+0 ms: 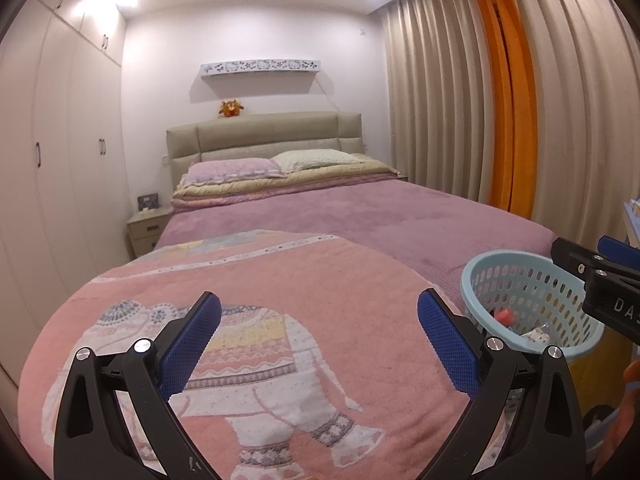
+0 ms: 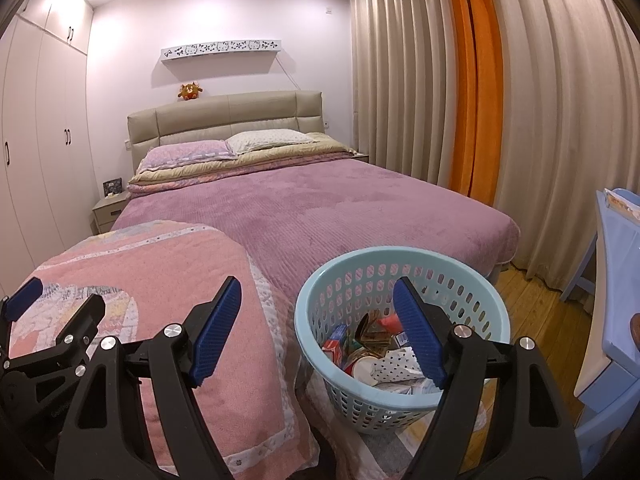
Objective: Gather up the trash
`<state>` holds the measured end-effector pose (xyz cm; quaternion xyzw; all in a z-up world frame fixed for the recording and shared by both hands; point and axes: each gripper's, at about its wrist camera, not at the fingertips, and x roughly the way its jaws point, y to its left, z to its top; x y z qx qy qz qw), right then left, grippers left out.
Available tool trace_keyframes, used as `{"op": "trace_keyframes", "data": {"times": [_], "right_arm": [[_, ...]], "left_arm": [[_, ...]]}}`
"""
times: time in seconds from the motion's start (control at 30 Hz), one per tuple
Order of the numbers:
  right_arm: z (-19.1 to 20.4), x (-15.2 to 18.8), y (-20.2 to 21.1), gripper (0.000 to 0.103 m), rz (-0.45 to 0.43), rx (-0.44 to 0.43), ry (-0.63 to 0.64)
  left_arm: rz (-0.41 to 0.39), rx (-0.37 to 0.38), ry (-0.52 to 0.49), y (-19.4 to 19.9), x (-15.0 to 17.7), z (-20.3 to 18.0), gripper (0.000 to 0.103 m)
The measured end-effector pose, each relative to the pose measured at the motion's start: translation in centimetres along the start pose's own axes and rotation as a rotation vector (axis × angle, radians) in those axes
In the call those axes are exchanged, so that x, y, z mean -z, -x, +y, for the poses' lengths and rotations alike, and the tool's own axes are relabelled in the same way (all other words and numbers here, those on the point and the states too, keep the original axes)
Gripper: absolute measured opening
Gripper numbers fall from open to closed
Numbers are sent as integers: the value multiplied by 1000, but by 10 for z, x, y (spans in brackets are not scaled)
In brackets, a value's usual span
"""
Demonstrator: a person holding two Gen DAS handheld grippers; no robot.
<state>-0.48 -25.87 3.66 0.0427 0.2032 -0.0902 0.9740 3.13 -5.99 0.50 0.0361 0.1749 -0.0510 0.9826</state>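
Left gripper [image 1: 319, 326] jaws spread wide, nothing between the blue pads [image 1: 192, 344] — it hangs over the pink elephant blanket [image 1: 280, 360]. Right gripper [image 2: 318, 324] equally wide apart, nothing held; its left pad sits over the blanket's edge, its right pad [image 2: 420, 332] over the mouth of the basket.

Edges: the blanket's patterned border [image 2: 276, 344] runs just left of the light-blue trash basket [image 2: 316, 344], which stands at the foot of the bed [image 2: 320, 208] touching or just beside the bedding — cannot tell which. In the left wrist view the basket [image 1: 480, 280] is off the right fingertip, with the right gripper's body overlapping its rim from the right. In the right wrist view the left gripper's black frame [image 2: 48, 340] crowds the lower left. Open room: wood floor [image 2: 532, 296] to the right of the basket, bounded by a blue table [image 2: 612, 280] further right.

Surface beyond the tongs: purple bedspread, flat, then two pillows [image 2: 224, 146] and a beige padded headboard [image 2: 224, 114] with a small orange plush toy [image 2: 190, 91] on top. Wardrobes [image 2: 36, 128] far left, nightstand [image 2: 108, 214] beside the bed, beige and orange curtains [image 2: 472, 80] far right.

Trash [image 2: 372, 356] — cartons, wrappers, a paper cup, spotted paper — lies inside the basket, directly below and ahead of the right gripper's right finger.
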Motion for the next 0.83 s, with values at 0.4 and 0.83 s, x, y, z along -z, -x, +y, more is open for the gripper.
{"op": "trace_keyframes", "data": {"times": [0.4, 0.83], "right_arm": [[10, -8, -1, 74, -3, -23, 6], [45, -18, -11, 74, 5, -79, 48]], "left_arm": [[-17, -94, 15, 15, -18, 18, 95], [-1, -125, 24, 19, -26, 42, 95]]}}
